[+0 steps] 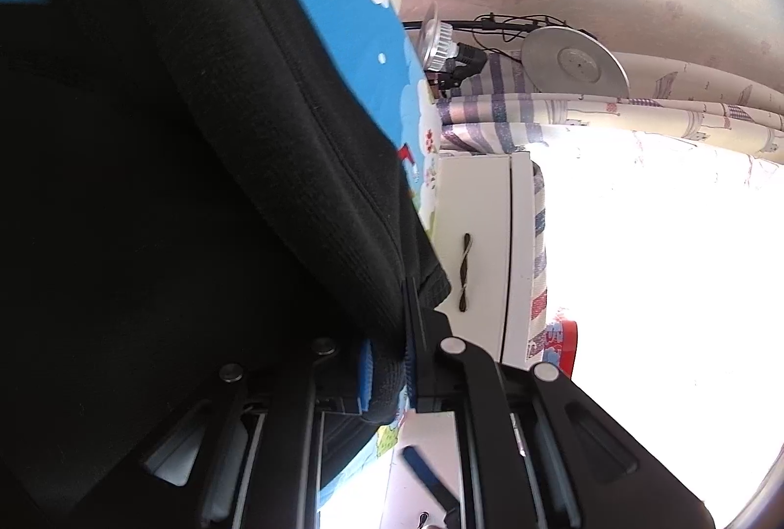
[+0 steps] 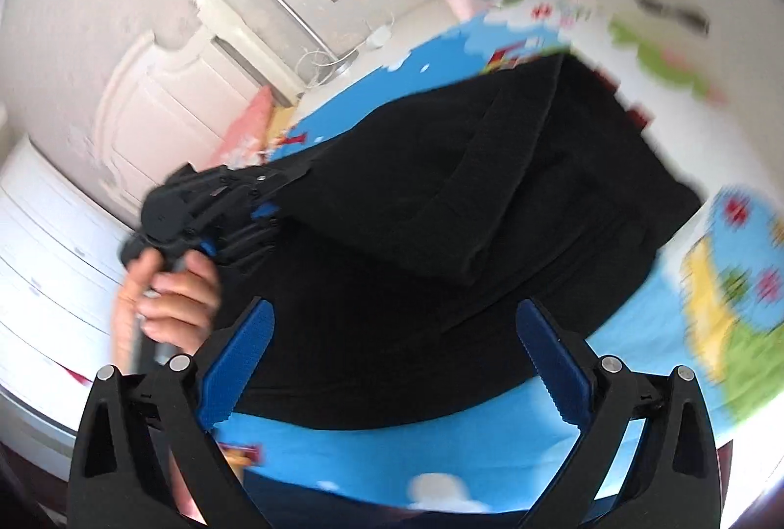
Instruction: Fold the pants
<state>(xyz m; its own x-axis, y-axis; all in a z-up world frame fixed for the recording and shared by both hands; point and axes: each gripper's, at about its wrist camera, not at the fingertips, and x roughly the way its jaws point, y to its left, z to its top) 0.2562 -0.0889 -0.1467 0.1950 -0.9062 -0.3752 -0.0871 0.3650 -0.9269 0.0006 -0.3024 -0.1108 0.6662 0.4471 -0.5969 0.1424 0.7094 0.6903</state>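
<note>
- The hand (image 2: 169,298) at the left of the right wrist view grips the handle of the left gripper (image 2: 274,205), whose jaws reach into the near-left edge of the pants (image 2: 416,195).
- In the left wrist view that left gripper (image 1: 389,362) is pinched tight on a fold of the black cloth, its blue pads (image 1: 366,369) squeezed against the fabric (the hem sits right in the bite). I judge the hold is there to carry this edge over for the next fold.
- The pants lie spread on the bright cartoon sheet (image 2: 392,445), already doubled once, with a ridge of layered cloth running across the middle.
- The right gripper (image 2: 392,367) hangs over the near edge of the pants with its jaws wide and nothing between them; the cloth lies below, not pinched. Likely it is free to take a fresh hold or to smooth.
- Containers: a white drawer unit (image 2: 44,264) stands at the far left, and a white cabinet (image 1: 482,244) shows past the bed in the left wrist view. Both are shut, so I cannot tell what they hold.
</note>
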